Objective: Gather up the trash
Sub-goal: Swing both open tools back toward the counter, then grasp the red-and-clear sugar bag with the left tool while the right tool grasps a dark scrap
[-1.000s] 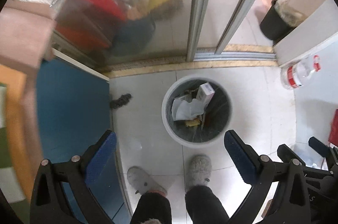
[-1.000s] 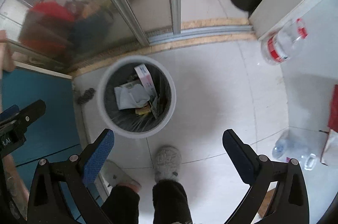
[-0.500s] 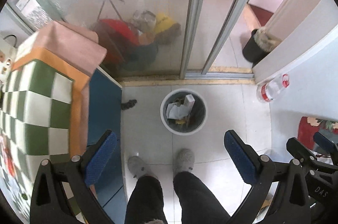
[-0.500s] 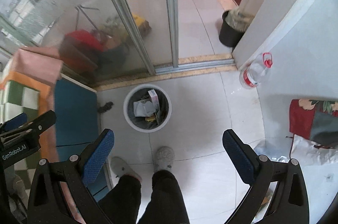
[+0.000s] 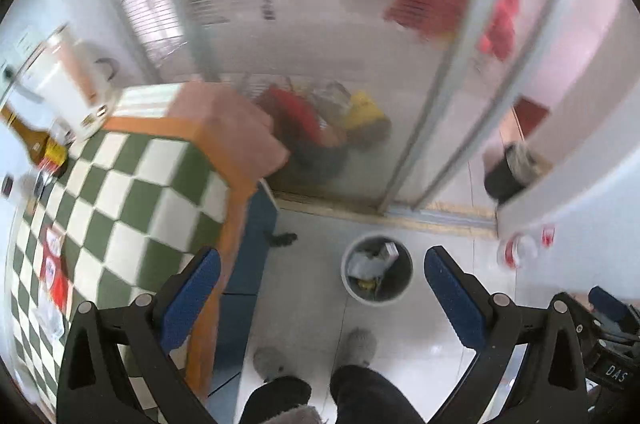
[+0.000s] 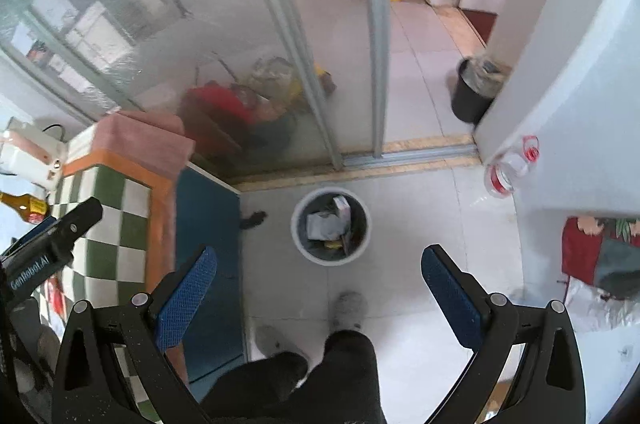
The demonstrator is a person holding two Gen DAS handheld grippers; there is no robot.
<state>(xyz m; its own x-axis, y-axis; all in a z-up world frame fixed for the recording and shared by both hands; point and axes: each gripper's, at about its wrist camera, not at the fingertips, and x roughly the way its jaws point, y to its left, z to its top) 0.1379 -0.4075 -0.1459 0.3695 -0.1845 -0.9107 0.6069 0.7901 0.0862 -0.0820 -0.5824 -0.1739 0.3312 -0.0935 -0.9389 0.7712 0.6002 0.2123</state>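
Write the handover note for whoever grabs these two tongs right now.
Left tongs: open, empty, held high. Right tongs: open, empty.
Round white-rimmed waste bin stands on the tiled floor ahead of your feet, already holding paper and a small carton.
Left to collect: red wrappers on the green-and-white checkered tablecloth; possibly the clear plastic bottle with red label by the white wall.

Both grippers wide apart, unladen

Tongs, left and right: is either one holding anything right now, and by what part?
Nothing. Left tongs and right tongs are both open and empty.
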